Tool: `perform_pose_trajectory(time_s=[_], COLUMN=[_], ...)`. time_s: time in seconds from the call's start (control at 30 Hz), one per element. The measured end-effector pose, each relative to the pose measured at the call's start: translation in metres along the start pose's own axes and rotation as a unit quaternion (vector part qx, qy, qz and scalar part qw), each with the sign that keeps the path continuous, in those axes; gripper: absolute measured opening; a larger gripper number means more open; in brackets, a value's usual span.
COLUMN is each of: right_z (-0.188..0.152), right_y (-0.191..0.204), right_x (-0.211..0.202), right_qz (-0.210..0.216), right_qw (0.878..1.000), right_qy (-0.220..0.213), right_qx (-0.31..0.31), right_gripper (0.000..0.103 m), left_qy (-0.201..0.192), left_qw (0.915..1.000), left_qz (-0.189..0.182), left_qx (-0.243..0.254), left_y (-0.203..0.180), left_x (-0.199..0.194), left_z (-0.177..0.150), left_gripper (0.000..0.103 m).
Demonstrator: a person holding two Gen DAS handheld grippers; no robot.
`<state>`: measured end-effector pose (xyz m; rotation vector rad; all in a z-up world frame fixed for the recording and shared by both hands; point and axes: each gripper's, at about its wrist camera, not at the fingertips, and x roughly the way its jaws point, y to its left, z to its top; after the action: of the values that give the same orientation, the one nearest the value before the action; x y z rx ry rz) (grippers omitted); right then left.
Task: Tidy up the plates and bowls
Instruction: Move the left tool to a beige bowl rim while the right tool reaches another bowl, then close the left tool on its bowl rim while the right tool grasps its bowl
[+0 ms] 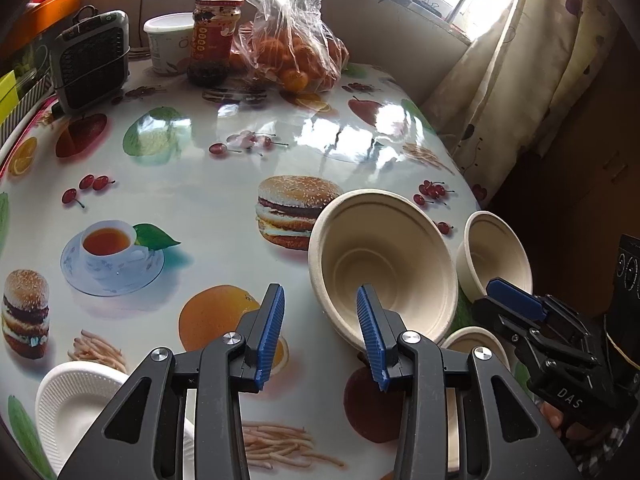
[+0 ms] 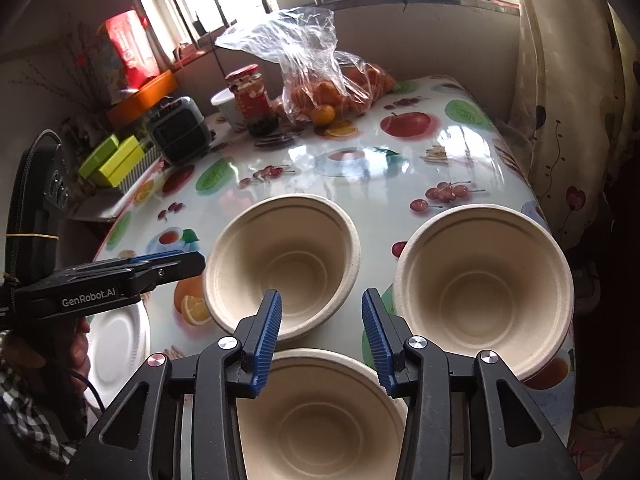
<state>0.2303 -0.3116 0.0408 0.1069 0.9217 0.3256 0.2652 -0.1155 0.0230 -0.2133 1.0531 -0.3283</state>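
While angled down over bowls [image 2: 280,264] | left gripper [image 1: 320,336] empty, apart | right gripper [image 2: 322,340] empty, apart

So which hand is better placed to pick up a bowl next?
Probably right. The right gripper hangs open directly over the nearest bowl, with two more bowls just ahead. The left gripper is open beside the bowls, nearer the white plate.

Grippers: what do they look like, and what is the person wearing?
Both grippers, left gripper and right gripper, are black, with angular arms, round silver screws and ribbed blue pads. Seen side on, one says GenRobot.AI in white, the other DAS. A black cable hangs beside the left one. The person wears a checked sleeve.
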Motion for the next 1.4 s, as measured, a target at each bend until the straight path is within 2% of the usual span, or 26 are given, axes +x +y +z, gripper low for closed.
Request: perform_pose_trajectory(time_s=[0.37,0.67,1.4], right_z=[0.005,0.004,0.003], right_y=[-0.005,-0.011,-0.016], right_x=[0.019,0.027,0.031], right_qz=[0.004,0.008,0.005], right_qw=[1.0,0.999,0.998], right_qy=[0.021,0.029,0.031], right_qx=[0.016,0.036,0.049], right_gripper=[0.031,0.025,0.017], left_qy=[0.02,0.032,0.033], left_qw=[0.9997,0.9992,0.9993], left_qz=[-0.01,-0.024,-0.02], left_qx=[-0.007,-0.008,0.001], left_y=[0.003,0.002,0.001], left_x=[0.016,0.026,0.03], left_z=[0.005,0.007,0.008], left_gripper=[0.039,0.026,0.017])
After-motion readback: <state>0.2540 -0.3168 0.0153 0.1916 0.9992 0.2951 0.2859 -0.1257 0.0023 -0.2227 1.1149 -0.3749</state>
